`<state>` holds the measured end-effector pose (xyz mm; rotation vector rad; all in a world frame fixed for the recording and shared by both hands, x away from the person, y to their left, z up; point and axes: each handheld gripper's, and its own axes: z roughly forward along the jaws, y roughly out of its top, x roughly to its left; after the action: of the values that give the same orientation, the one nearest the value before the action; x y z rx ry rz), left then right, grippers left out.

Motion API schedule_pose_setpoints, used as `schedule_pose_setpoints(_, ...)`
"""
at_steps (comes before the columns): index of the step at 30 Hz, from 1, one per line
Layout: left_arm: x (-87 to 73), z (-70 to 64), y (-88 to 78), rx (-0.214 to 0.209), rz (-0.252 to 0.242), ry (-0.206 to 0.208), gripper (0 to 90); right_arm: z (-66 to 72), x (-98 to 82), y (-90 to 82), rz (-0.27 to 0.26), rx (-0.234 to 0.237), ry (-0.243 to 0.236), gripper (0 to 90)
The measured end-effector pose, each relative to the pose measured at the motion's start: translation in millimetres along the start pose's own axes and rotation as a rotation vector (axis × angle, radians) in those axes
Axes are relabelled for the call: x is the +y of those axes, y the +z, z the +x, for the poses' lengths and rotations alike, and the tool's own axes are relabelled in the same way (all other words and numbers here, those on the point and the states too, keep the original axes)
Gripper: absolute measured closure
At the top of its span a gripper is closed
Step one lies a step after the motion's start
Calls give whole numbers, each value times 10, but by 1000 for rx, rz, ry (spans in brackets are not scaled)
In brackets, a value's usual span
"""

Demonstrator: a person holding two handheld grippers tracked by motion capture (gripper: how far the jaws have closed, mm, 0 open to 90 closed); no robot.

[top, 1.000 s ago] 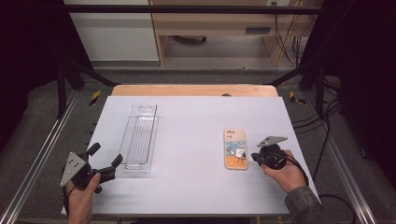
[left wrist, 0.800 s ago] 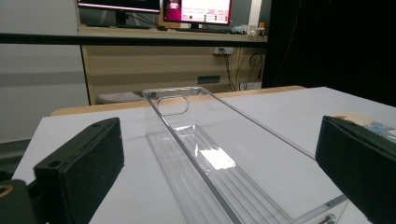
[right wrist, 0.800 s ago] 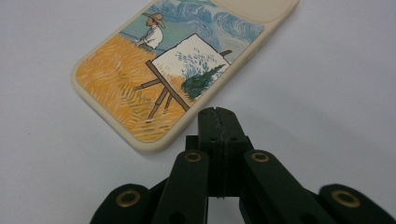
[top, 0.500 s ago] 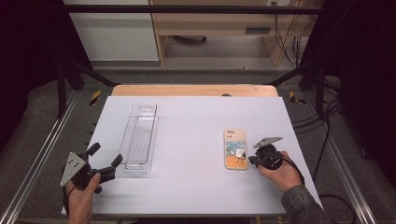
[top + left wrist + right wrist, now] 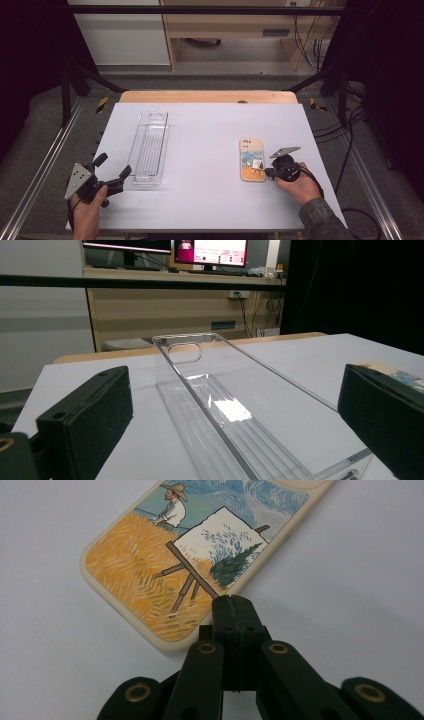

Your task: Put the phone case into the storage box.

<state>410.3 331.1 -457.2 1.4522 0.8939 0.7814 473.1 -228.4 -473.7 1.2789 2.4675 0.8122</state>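
Observation:
A phone case (image 5: pixel 251 159) printed with a painter in a wheat field lies flat, picture side up, on the right of the white table (image 5: pixel 210 125). My right gripper (image 5: pixel 268 173) comes at it from the right, low over the table. In the right gripper view the jaws are pressed together, and the right gripper (image 5: pixel 234 602) has its tips at the phone case's (image 5: pixel 200 545) near right edge with nothing between them. A clear plastic tray (image 5: pixel 150 145) lies lengthwise on the left. My left gripper (image 5: pixel 114 165) stands open at its near end, and the clear plastic tray (image 5: pixel 225 400) runs away between the wide-apart jaws.
A wooden board (image 5: pixel 207 96) borders the table's far edge. Metal rails (image 5: pixel 45 165) run along both sides, and cables (image 5: pixel 350 150) hang at the right. Bare white tabletop lies between the tray and the case.
My right gripper has edged slightly left, closer to the phone case. The left gripper, the tray and the case have stayed put.

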Motion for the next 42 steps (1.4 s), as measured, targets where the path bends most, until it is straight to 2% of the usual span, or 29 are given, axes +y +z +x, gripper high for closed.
schedule_pose_setpoints(4,0,-2,2,-1,0,0,9,18,2,5,-5,12,9,900)
schedule_pose_setpoints(15,-1,-1,2,-3,1,1,9,172,64,61,-12,46,-19,900)
schedule_pose_setpoints(24,-1,13,-3,3,-1,-3,10,324,180,136,-21,69,-65,900)
schedule_pose_setpoints(31,-1,10,-1,1,-1,-2,10,394,244,188,-29,80,-68,900)
schedule_pose_setpoints(42,-2,5,3,-3,2,0,10,489,316,290,-80,93,-72,900)
